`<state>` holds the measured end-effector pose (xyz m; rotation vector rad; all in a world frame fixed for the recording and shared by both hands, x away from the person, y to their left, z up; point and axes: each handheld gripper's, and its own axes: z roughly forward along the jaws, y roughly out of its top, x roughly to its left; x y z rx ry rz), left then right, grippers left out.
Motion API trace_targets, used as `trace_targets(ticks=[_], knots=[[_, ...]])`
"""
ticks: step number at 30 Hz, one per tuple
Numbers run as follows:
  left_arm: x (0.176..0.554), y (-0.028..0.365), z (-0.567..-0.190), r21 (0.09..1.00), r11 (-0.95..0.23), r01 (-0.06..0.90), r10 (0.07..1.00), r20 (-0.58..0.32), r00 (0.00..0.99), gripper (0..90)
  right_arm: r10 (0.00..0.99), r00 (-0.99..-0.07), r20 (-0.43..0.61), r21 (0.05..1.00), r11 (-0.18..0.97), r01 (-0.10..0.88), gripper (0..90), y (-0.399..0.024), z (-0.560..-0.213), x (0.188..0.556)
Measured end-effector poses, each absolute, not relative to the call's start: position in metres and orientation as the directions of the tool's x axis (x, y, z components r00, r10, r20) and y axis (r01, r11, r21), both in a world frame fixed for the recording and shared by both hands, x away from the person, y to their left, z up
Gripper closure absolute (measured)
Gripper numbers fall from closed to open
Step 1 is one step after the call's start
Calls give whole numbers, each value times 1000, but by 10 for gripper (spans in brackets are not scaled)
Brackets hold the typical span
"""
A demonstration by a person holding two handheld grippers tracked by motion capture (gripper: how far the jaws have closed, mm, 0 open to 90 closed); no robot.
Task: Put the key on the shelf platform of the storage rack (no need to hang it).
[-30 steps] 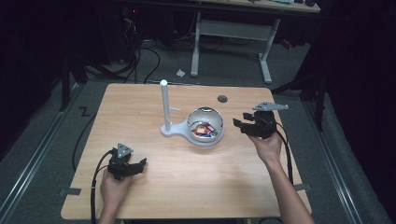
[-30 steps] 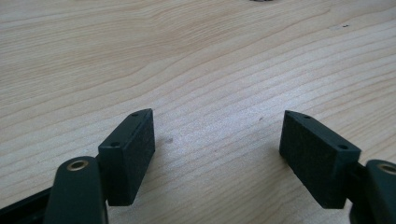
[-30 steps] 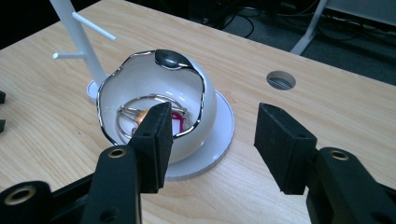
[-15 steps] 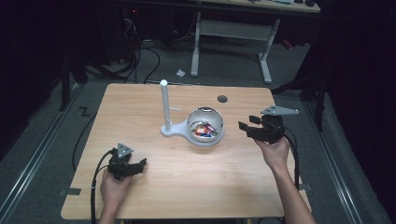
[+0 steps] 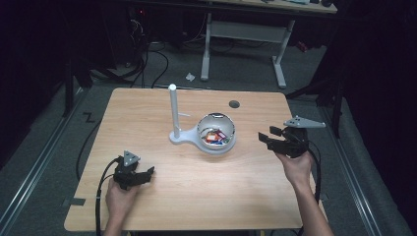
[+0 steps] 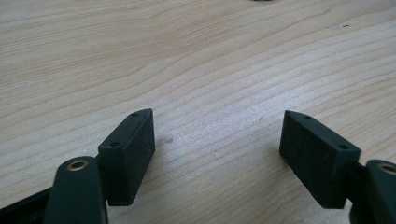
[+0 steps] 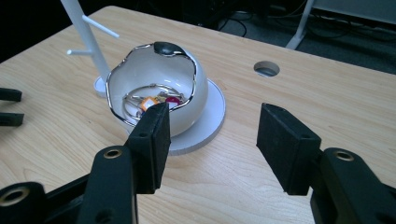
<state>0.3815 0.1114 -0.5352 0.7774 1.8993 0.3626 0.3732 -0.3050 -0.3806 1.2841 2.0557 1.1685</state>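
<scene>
White bowl of small trinkets is being approached mid-surface by the right gripper, jaws apart and empty; next, a reach inside is judged needed. Left gripper is being rested, jaws apart.

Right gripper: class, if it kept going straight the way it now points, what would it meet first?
Most likely the white egg-shaped bowl on its round white base, which lies just ahead of the open right gripper; depth is hard to judge.

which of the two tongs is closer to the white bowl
The right tongs: they hover just beside the white bowl, open jaws pointing at it. The left tongs sit farther off, near the table's front edge.
</scene>
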Motion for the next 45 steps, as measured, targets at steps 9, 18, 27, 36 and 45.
trace_targets(ticks=[9, 18, 27, 36, 45], knots=[[381, 111, -535, 560, 748, 355, 657, -698, -283, 269, 891, -448, 76, 841, 184, 508, 447, -314, -388, 363], [382, 111, -536, 565, 745, 354, 661, -697, -279, 269, 895, -437, 91, 843, 165, 512, 447, -319, -394, 355], [382, 111, -535, 565, 746, 353, 660, -697, -280, 269, 900, -426, 95, 851, 149, 504, 436, -322, -402, 350], [382, 111, -535, 564, 746, 353, 660, -697, -281, 269, 903, -418, 101, 849, 141, 509, 430, -323, -415, 348], [382, 111, -536, 565, 745, 354, 661, -697, -279, 269, 906, -408, 115, 838, 131, 529, 421, -322, -436, 347]])
